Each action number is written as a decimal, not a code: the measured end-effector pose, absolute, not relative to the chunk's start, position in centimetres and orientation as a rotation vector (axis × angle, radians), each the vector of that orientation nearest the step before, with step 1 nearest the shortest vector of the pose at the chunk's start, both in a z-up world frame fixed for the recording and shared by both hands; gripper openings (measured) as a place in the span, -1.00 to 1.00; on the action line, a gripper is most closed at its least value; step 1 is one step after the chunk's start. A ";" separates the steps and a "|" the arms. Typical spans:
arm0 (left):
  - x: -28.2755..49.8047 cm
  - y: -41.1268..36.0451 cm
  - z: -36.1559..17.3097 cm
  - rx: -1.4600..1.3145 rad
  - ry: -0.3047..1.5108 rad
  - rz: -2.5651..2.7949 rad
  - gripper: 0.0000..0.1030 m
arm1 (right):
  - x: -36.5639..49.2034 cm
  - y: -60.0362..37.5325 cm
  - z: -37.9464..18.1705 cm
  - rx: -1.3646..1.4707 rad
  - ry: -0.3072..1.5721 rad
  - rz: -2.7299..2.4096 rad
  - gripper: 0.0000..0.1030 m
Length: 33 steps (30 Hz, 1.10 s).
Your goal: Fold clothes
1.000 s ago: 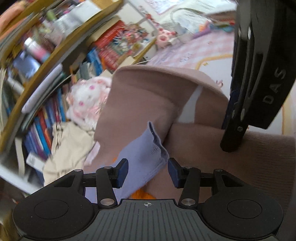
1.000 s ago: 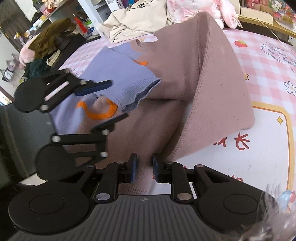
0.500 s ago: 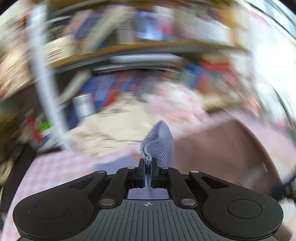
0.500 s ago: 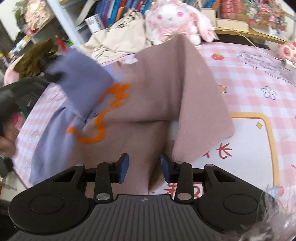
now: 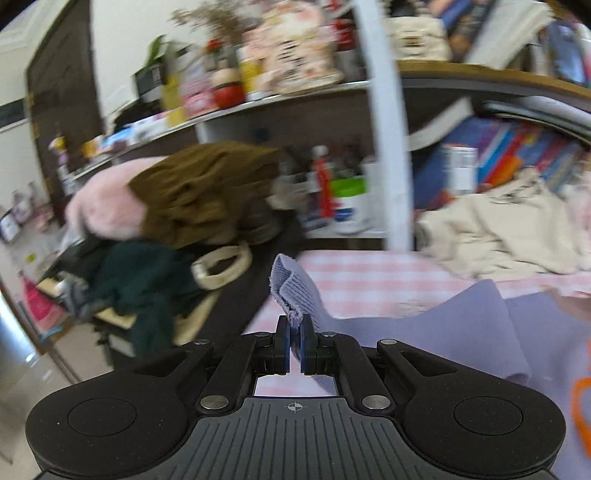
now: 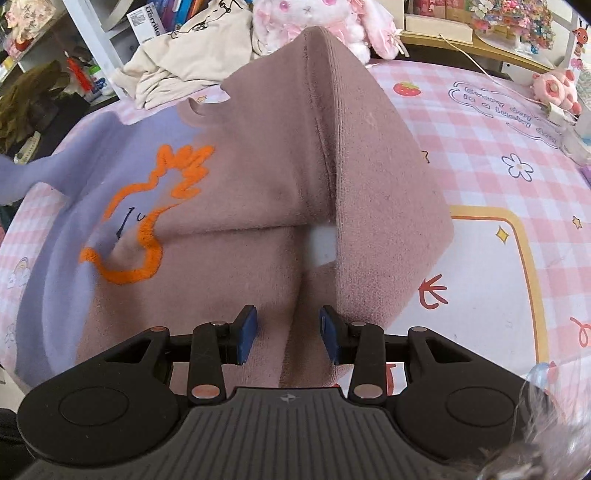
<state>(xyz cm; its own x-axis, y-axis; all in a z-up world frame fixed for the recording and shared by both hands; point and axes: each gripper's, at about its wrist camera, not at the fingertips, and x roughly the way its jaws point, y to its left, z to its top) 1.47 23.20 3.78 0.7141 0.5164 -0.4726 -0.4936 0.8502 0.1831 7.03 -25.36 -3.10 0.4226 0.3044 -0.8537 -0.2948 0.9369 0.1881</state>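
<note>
Left wrist view: left claw (image 5: 294,345) pinched the ribbed lilac cuff (image 5: 290,291) of the sweater; the sleeve (image 5: 424,332) trailed rightward from the pads over the pink checked worktop (image 5: 354,275). Cream garment (image 5: 506,229) heaped beyond, near the bookshelf.

Right wrist view: right claw (image 6: 288,338) stood spread, pads clear of cloth, just above the near hem. Sweater (image 6: 258,177), mauve and lilac with orange outline motif (image 6: 147,218), lay on the worktop (image 6: 498,177), its right side folded inward. Plush rabbit (image 6: 317,22) behind.
</note>
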 end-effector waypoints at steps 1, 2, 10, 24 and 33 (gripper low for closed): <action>1.4 23.9 3.7 0.047 0.537 0.570 -0.90 | 7.0 -25.3 -3.1 0.008 1.069 0.366 -0.30; 1.3 24.6 3.7 0.049 0.538 0.580 -0.90 | 7.0 -25.3 -3.1 0.007 1.067 0.356 -0.30; 2.4 27.0 3.4 0.103 0.559 0.625 -0.47 | 6.5 -24.7 -2.5 -0.009 1.042 0.296 -0.26; -1.4 15.5 -0.1 -0.023 0.684 0.287 0.22 | 3.4 -26.6 1.4 -0.109 0.911 0.184 -0.24; -2.1 11.3 -0.3 0.003 0.717 0.258 0.22 | 6.4 -28.0 -2.0 -0.150 0.956 0.215 -0.75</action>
